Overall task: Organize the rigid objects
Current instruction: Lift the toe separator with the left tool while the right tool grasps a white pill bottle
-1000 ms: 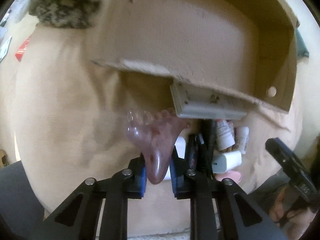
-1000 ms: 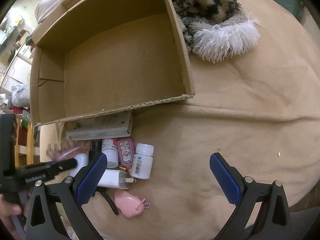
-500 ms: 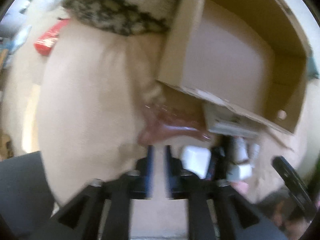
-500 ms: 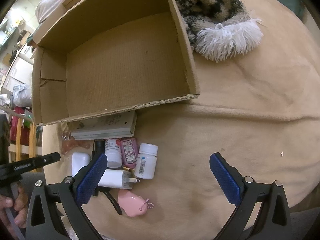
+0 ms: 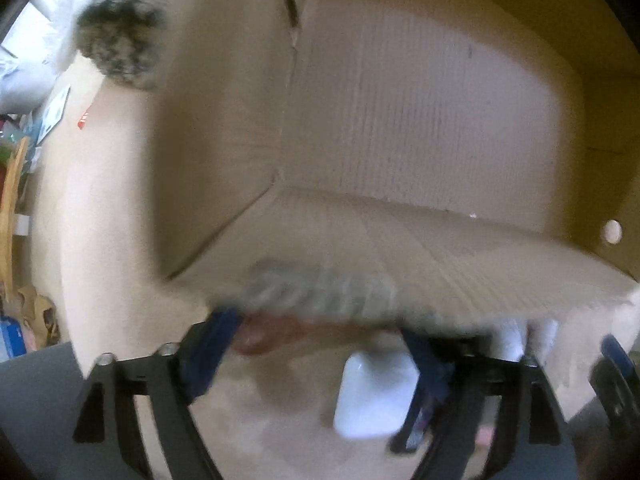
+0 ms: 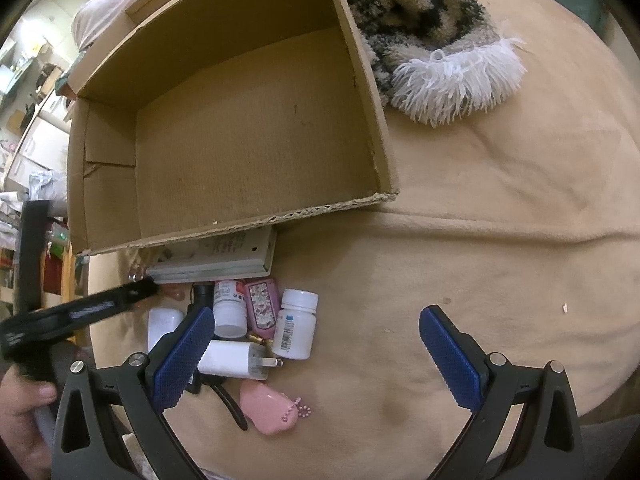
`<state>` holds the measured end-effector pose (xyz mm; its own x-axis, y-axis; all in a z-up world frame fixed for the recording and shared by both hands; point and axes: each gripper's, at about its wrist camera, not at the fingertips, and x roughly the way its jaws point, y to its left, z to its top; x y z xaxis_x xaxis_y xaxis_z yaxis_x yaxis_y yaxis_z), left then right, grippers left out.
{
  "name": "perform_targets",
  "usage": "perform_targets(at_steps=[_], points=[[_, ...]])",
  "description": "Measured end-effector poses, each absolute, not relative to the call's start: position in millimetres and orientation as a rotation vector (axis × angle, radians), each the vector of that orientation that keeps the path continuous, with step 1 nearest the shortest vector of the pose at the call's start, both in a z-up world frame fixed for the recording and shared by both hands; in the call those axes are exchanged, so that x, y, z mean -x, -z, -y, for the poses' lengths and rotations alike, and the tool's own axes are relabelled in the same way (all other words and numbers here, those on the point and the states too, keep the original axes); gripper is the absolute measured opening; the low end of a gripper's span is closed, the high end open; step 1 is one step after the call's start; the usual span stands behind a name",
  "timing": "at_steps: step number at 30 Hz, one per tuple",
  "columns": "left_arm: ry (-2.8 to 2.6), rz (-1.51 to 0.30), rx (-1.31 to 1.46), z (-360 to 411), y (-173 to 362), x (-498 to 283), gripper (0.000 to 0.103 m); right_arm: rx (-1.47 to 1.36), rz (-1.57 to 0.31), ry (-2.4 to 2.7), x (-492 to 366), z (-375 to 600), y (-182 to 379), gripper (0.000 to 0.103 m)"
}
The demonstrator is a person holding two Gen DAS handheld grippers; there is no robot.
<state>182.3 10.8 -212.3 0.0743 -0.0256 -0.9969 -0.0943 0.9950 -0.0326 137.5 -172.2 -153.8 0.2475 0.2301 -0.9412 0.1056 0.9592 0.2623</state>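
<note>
Left wrist view, badly smeared. Showed the left claw (image 5: 320, 344) pointing down, jaws opening, pads pressing on nothing. Found a blurred pinkish translucent piece (image 5: 264, 334) lying just ahead of the left pad, and a white rounded block (image 5: 372, 396) between the fingers, closer to the right one. Just ahead, made out the pale edge of a flat grey-white book (image 5: 320, 292) tucked against the near wall of the open brown cardboard box (image 5: 400, 248). Could not tell whether the pinkish piece touched the book.

Right wrist view. Showed the right claw (image 6: 318, 360) spread wide and empty, hovering over the beige blanket (image 6: 480, 280), probably waiting its turn. Gathered by its left finger: a white pill bottle with a barcode label (image 6: 298, 324), a pink patterned flask (image 6: 262, 308), a white wall charger (image 6: 236, 360) and a pink pebble-shaped charm (image 6: 268, 408). Packed close, likely to shorten each reach to the box. Beyond them, saw the box floor bare, so judged none of the sorting done. At far left, caught a person's hand (image 6: 20, 412) gripping the left claw's handle.
</note>
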Motion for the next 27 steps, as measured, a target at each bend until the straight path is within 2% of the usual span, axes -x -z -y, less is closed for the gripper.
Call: perform_targets(at_steps=[3, 8, 9, 10, 11, 13, 18, 19, 20, 27], points=[[-0.047, -1.503, 0.051, -9, 221, -188, 0.096, -0.307, -1.325, -0.076, -140, 176, 155, 0.103], [-0.026, -1.483, 0.032, -19, 219, -196, 0.091, -0.34, -1.388, -0.062, -145, 179, 170, 0.103], [-0.018, -1.484, 0.035, -22, 218, -198, 0.091, -0.362, -1.415, -0.073, -146, 179, 177, 0.096], [-0.015, -1.484, 0.035, -22, 217, -199, 0.091, -0.392, -1.448, -0.085, -148, 178, 186, 0.078], [-0.014, -1.48, 0.041, -27, 215, -200, 0.091, -0.423, -1.481, -0.089, -150, 177, 195, 0.064], [-0.024, -1.477, 0.049, -37, 214, -198, 0.091, -0.467, -1.521, -0.112, -152, 171, 208, 0.054], [-0.058, -1.471, 0.059, -58, 207, -191, 0.091, -0.355, -1.506, -0.126, -155, 149, 211, 0.054], [-0.065, -1.471, 0.065, -63, 206, -192, 0.091, -0.344, -1.5, -0.135, -155, 147, 209, 0.048], [-0.069, -1.471, 0.071, -68, 206, -193, 0.091, -0.337, -1.492, -0.151, -155, 145, 207, 0.028], [-0.069, -1.448, 0.082, -84, 192, -182, 0.091, -0.363, -1.461, -0.157, -144, 146, 199, 0.028]])
